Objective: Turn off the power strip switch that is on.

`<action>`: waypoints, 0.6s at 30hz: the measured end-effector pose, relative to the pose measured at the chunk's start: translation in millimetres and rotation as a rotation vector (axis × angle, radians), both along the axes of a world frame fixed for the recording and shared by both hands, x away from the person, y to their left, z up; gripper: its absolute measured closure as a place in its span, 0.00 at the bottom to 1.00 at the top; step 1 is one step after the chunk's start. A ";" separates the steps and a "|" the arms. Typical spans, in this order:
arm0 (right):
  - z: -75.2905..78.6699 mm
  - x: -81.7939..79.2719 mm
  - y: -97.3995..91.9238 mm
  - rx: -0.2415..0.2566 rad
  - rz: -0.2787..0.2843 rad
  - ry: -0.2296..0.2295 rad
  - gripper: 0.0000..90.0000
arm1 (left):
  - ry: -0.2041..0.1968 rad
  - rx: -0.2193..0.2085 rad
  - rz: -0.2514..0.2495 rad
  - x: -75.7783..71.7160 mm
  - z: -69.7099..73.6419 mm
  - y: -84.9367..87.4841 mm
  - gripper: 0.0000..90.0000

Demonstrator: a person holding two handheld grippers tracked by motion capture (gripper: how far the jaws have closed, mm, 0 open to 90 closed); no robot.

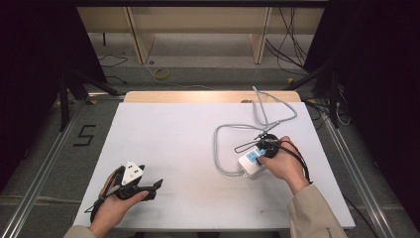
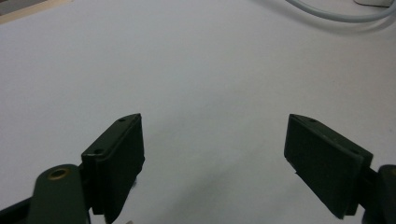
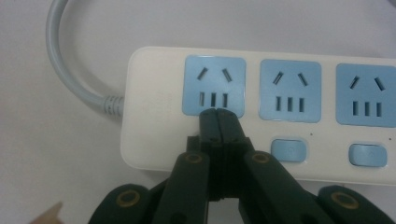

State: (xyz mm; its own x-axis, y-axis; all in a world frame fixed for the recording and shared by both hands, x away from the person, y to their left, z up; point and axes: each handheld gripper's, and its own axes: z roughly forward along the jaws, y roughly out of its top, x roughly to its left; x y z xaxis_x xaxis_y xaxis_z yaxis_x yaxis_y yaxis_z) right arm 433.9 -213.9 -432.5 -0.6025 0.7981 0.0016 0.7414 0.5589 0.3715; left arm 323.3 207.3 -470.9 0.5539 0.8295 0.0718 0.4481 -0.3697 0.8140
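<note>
My right hand-held gripper [image 3: 218,112] is pressed together over the power strip [image 3: 261,112]; my left hand-held gripper [image 2: 212,163] gapes above the worktop [image 2: 196,70].

White power strip [image 3: 154,116]: smooth, slightly glossy plastic with matt pale-blue socket faces; its grey cable [image 3: 70,79]: smooth rubbery sheath. Table [image 1: 173,144]: matt white top, pale wood far edge. Right gripper [image 3: 218,114]: matt black, brass-coloured rivets

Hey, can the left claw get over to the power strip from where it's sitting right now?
Probably yes. The left claw is open and holds nothing, and bare table lies between it and the power strip. The right claw is shut over the strip's first socket, crowding that end.
</note>
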 end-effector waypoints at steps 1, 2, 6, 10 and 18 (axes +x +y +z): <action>0.0 0.0 -0.1 0.000 0.000 0.000 1.00 | 0.000 0.000 0.000 0.0 0.0 0.0 0.22; 0.1 0.0 -0.1 0.001 0.002 0.000 1.00 | 0.000 0.000 0.000 0.0 0.0 0.1 0.22; 0.1 0.0 0.2 -0.002 0.001 -0.001 1.00 | 0.001 0.000 0.001 0.1 -0.1 0.0 0.22; 3.1 -0.4 -0.8 0.019 -0.004 -0.015 1.00 | 0.001 -0.001 0.001 0.1 -0.1 -0.1 0.22; 2.8 0.4 -5.7 0.012 -0.015 -0.011 1.00 | 0.001 -0.002 0.002 0.3 -0.3 -0.1 0.22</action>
